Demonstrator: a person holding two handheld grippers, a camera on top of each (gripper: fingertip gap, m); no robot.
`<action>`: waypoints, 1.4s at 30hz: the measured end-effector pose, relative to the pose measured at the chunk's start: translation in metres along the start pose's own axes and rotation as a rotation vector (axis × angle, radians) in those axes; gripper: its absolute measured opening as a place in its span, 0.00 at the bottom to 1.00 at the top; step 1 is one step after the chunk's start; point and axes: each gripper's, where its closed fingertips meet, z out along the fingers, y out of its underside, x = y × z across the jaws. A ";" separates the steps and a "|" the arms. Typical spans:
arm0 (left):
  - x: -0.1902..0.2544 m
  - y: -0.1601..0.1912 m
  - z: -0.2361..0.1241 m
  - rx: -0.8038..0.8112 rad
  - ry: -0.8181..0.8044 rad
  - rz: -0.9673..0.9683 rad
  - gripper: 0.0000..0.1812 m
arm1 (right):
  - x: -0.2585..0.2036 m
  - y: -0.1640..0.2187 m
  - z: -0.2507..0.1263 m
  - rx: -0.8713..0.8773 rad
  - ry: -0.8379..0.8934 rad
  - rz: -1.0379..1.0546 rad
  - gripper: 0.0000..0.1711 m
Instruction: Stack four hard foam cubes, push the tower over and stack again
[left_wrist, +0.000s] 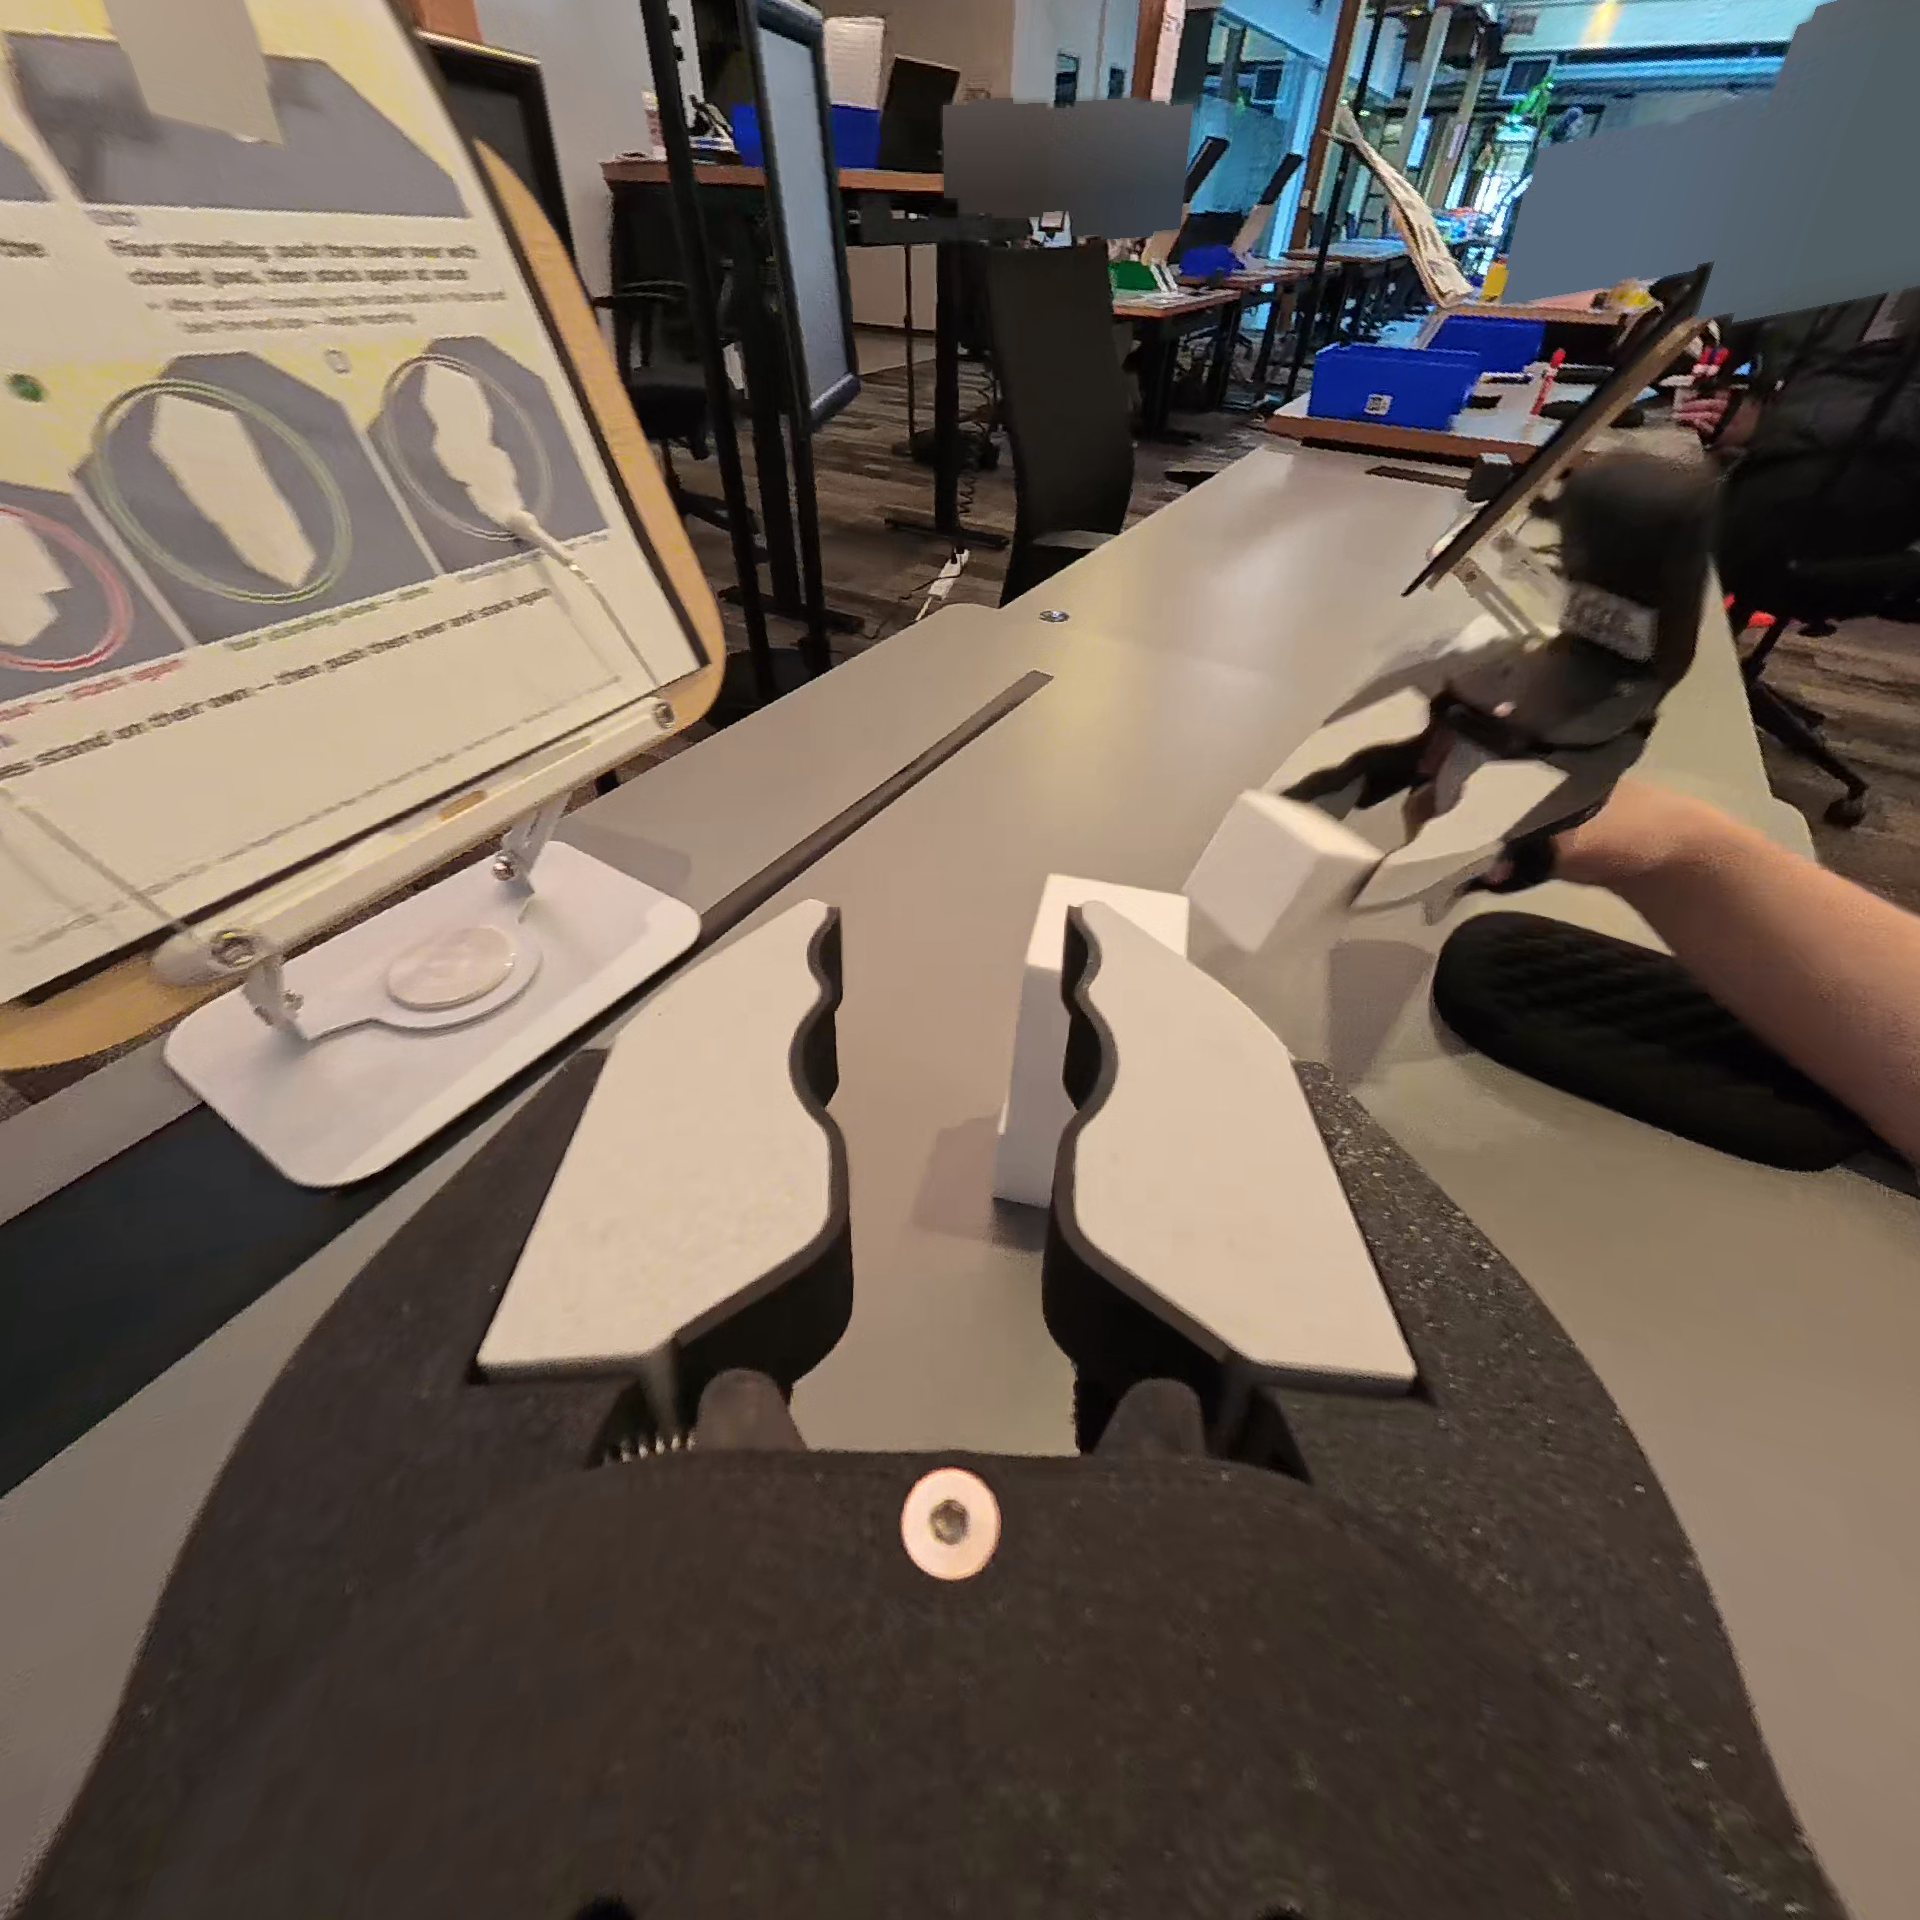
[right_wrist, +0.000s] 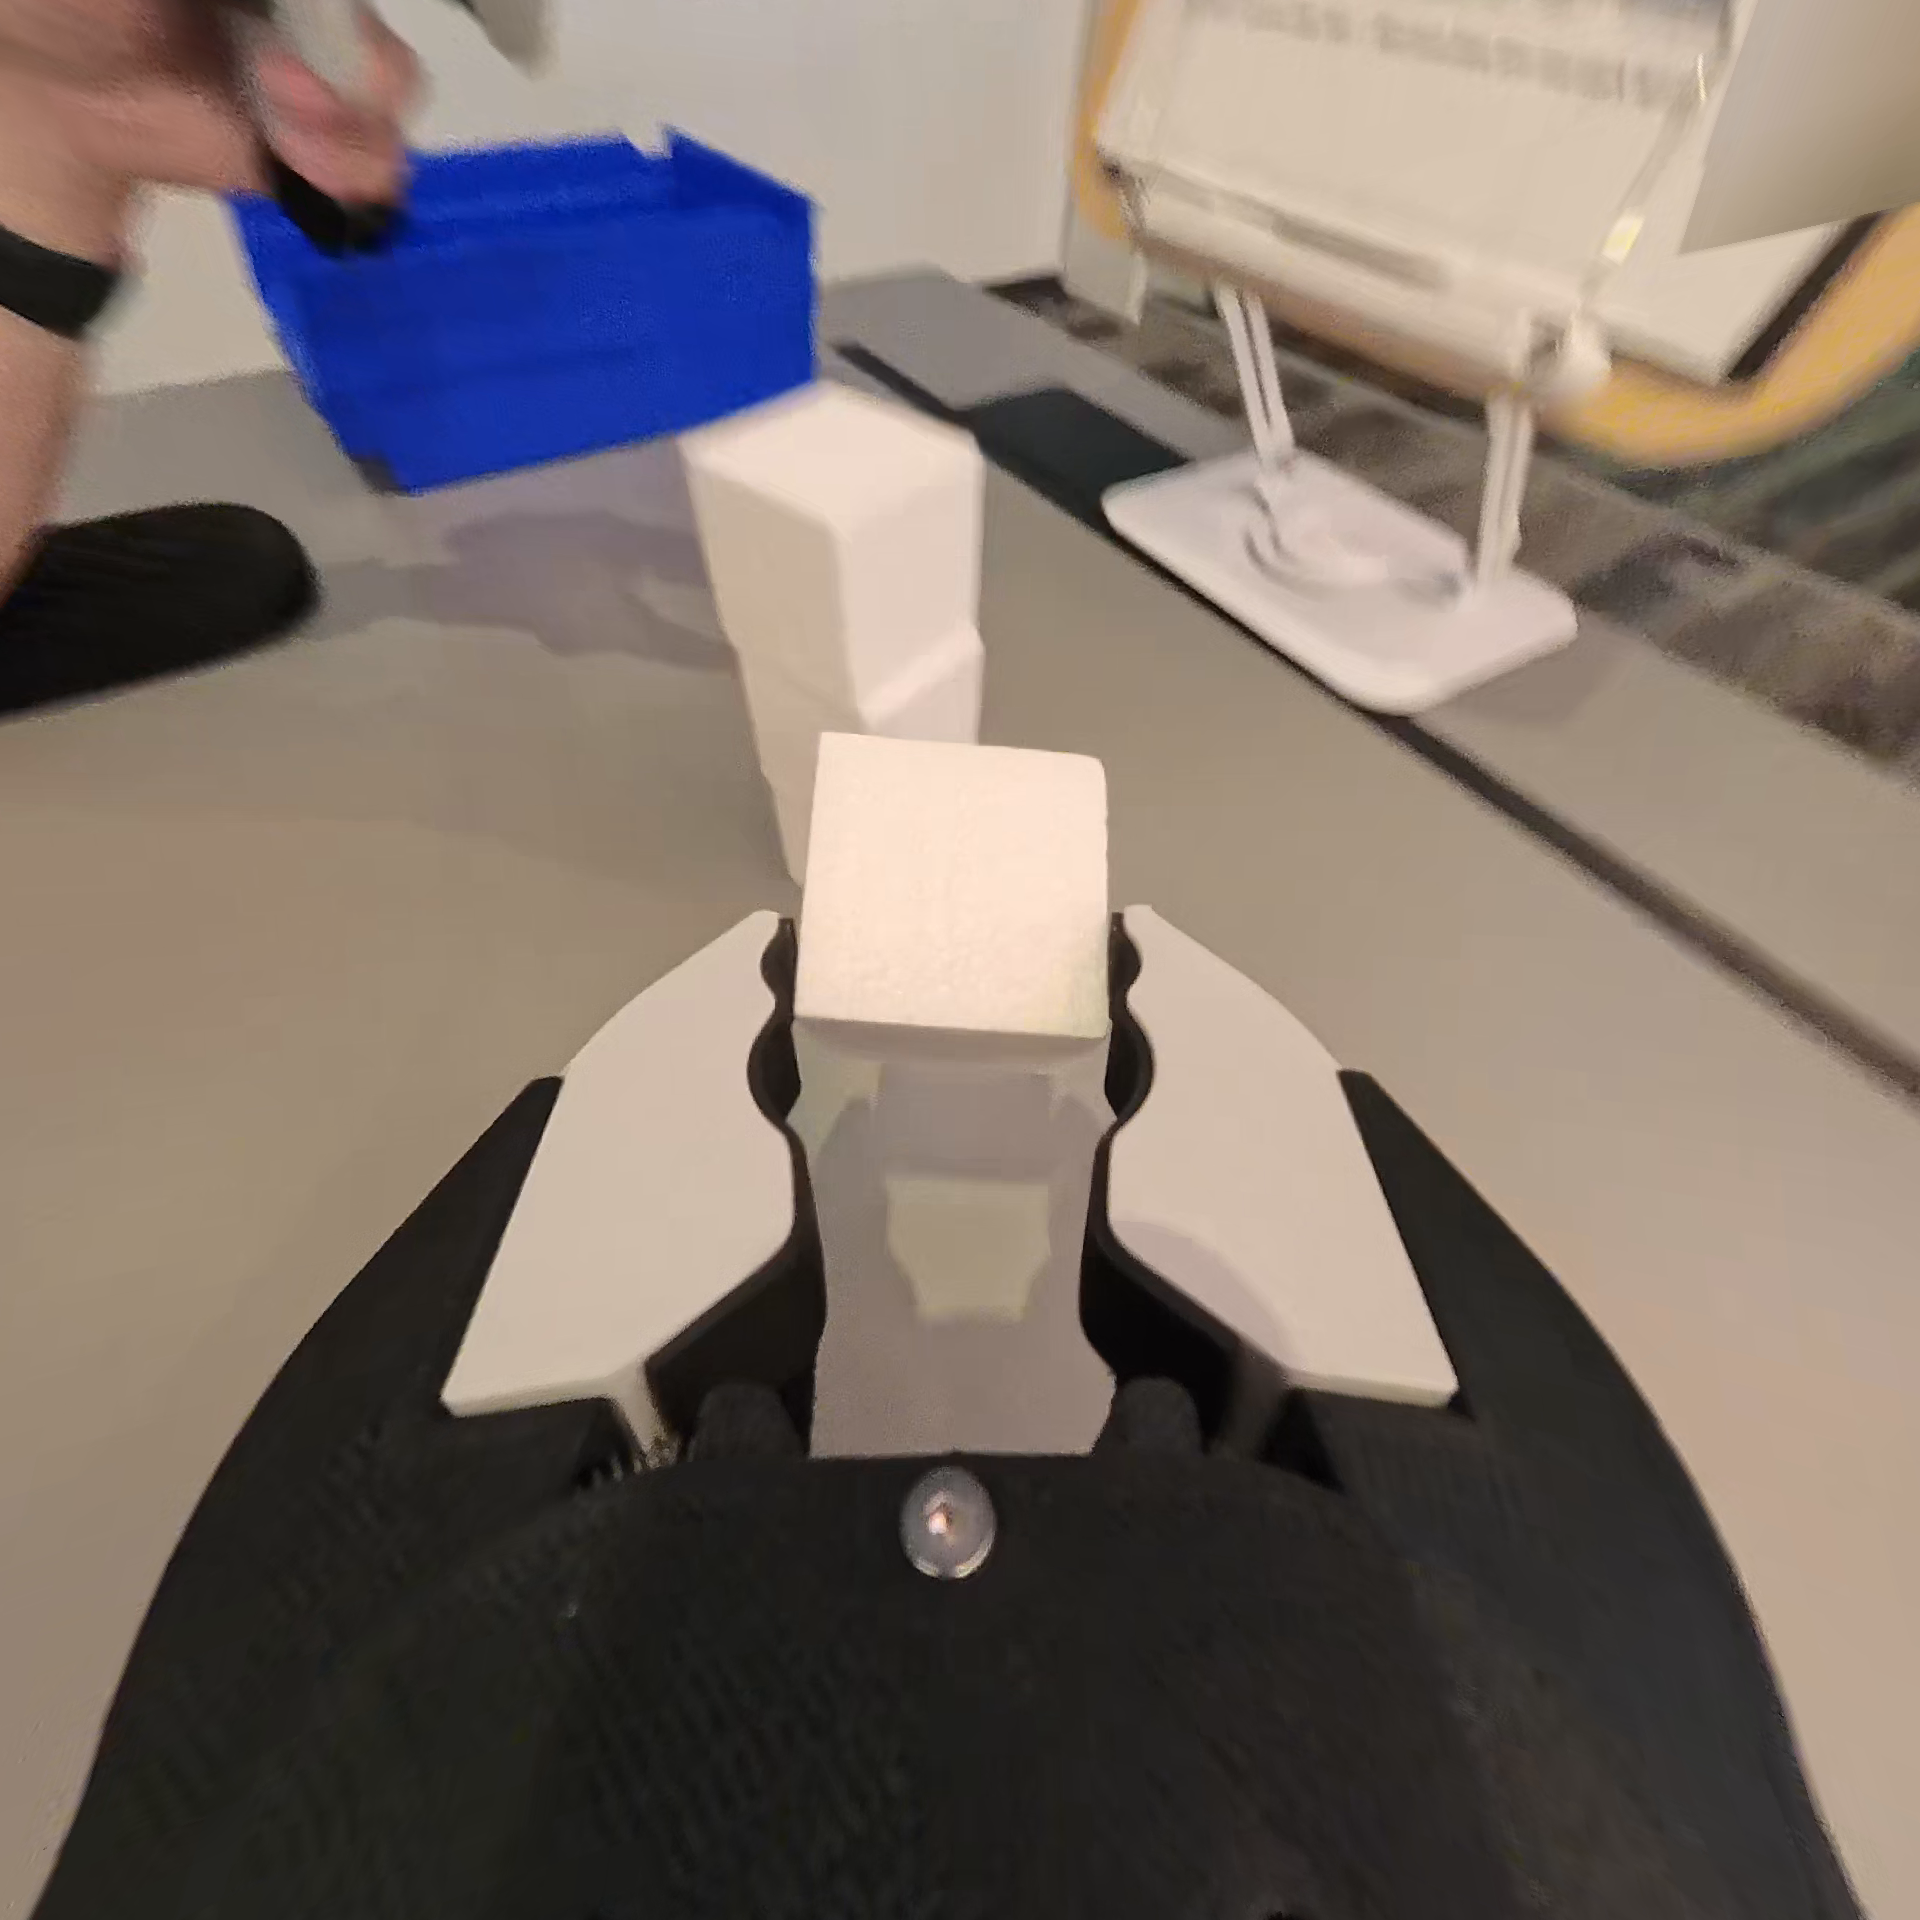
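Writing is borne by a printed instruction sheet (left_wrist: 260, 416) held in a clear stand (left_wrist: 436, 997) at the upper left of the left wrist view; its text and pictures are blurred and are not reproduced. No brand marks can be made out on either tool. The left tool (left_wrist: 951, 997) is seen spread, with nothing between its fingers, low over the grey tabletop (left_wrist: 1039, 748). A white foam stack (left_wrist: 1049, 1039) is partly hidden behind the right-hand finger (left_wrist: 1205, 1174) at centre frame, so its cube count cannot be told there. In the right wrist view the stack (right_wrist: 842, 561) is shown as two cubes, one on the other, smeared by motion blur, with the lower one partly covered. The right tool (right_wrist: 951, 987) is pinched on a white foam cube (right_wrist: 951, 883), held above the tabletop just in front of the stack. In the left wrist view the same held cube (left_wrist: 1278, 883) appears at right of centre, blurred, close beside the stack. A fourth cube cannot be found in either view. A blue bin (right_wrist: 540, 312) lies at the upper left, blurred, and a black pad (right_wrist: 135, 592) is cut off by the left edge. A hand (right_wrist: 208, 94) is cut off at the top left corner.
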 end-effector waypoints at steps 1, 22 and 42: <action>-0.004 -0.001 -0.004 0.006 -0.003 -0.011 0.22 | -0.008 -0.020 0.000 0.026 -0.044 -0.040 0.34; -0.009 0.010 -0.010 -0.011 0.089 -0.133 0.23 | -0.038 -0.101 0.074 -0.361 -0.665 -0.454 0.34; -0.012 0.021 -0.001 -0.047 0.102 -0.144 0.22 | -0.026 -0.084 0.084 -0.360 -0.691 -0.420 0.36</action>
